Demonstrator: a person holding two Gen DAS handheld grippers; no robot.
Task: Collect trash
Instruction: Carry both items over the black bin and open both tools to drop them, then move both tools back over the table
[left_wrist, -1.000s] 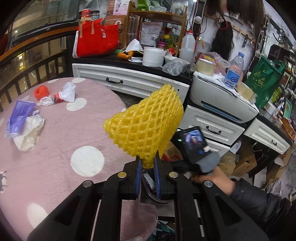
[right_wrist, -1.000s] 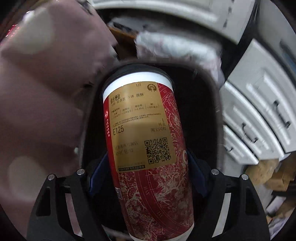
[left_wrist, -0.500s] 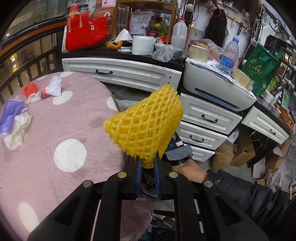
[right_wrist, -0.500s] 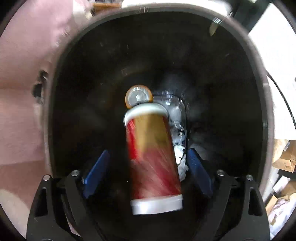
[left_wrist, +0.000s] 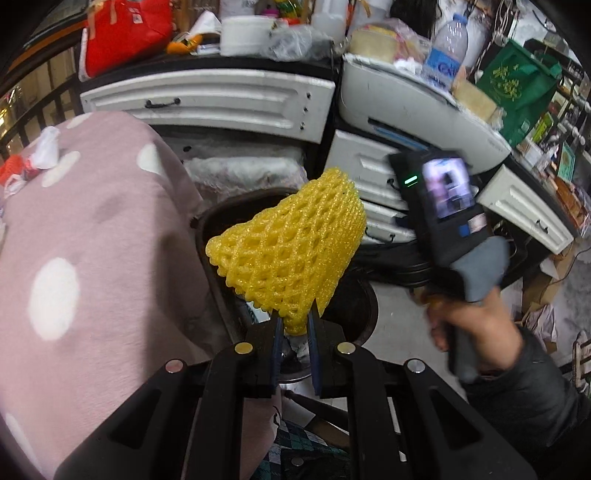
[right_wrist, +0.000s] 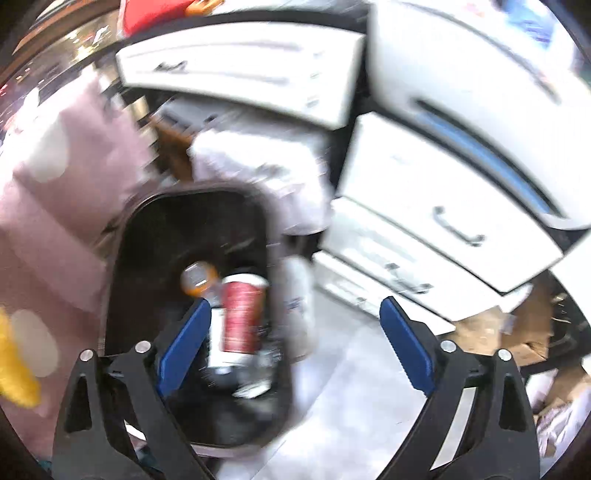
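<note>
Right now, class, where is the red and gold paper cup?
In the right wrist view, the red and gold cup lies inside the black bin, lower left, beside an orange-lidded item, just beyond the open right claw.

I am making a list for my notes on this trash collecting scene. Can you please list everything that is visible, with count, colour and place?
foam net: 1, yellow, held over the bin
trash bin: 1, black, on the floor beside the table
cup: 1, red and white, lying inside the bin
tablecloth: 1, pink with white dots, on the table at left
trash on table: small pile, red and white, far left edge
drawers: several, white, behind the bin
water bottle: 1, clear with blue label, on the counter
bag: 1, red, on the counter
green bag: 1, at right
left gripper: shut on the foam net
right gripper: open, nothing between its pads; its jaws have just been opening
hand: 1, holding the right gripper
</note>
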